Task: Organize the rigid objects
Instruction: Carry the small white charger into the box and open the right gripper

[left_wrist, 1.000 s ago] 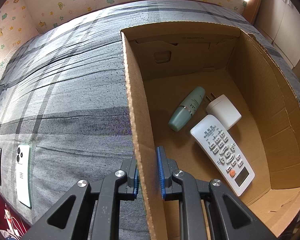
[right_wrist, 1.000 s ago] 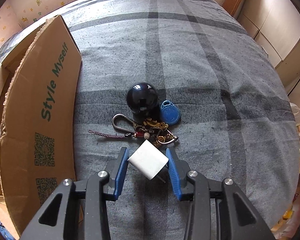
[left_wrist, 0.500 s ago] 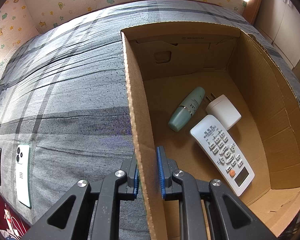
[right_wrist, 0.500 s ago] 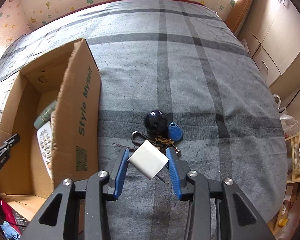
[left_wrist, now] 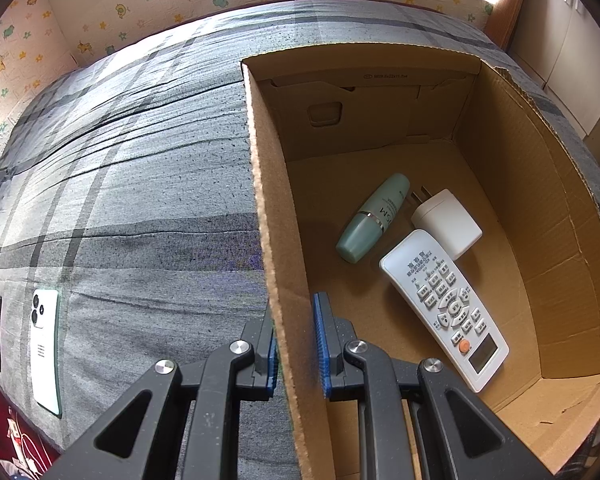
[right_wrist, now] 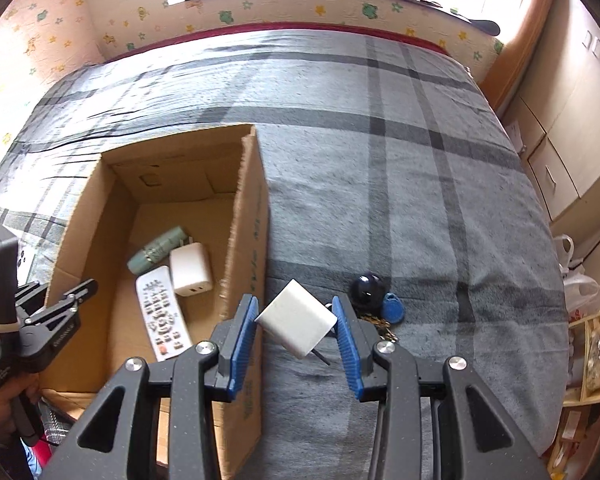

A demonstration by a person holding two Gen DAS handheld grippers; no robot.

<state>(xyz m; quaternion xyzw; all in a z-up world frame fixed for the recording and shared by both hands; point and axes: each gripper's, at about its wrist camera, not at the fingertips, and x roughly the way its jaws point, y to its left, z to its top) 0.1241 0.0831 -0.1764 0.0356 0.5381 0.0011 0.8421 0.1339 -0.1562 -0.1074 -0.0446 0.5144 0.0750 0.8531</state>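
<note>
At the bottom of the right wrist view we see our right gripper (right_wrist: 296,330) partly open, its blue pads clamped on a white charger block (right_wrist: 296,326) that sits tilted between them, a metal prong poking out toward the lower right. Just beyond it, right of centre in the frame, a black ball (right_wrist: 366,290), a blue key fob (right_wrist: 392,308) and a bit of gold chain (right_wrist: 382,326) lie close together on the grey plaid bedspread (right_wrist: 380,160). At the bottom of the left wrist view our left gripper (left_wrist: 298,350) is closed nearly all the way, pinching the near side wall of the cardboard box (left_wrist: 276,280) between its pads. Inside the box, in the centre right of that frame, a white remote control (left_wrist: 444,308) lies nearest, with a second white charger (left_wrist: 448,222) touching its far end and a pale green bottle (left_wrist: 374,216) just beside it to the left. At the lower left edge of that view two phones (left_wrist: 44,344) lie face down on the bedspread, well apart from the box. Farther off, a wall with animal and star stickers (left_wrist: 220,0) runs along the top.
</note>
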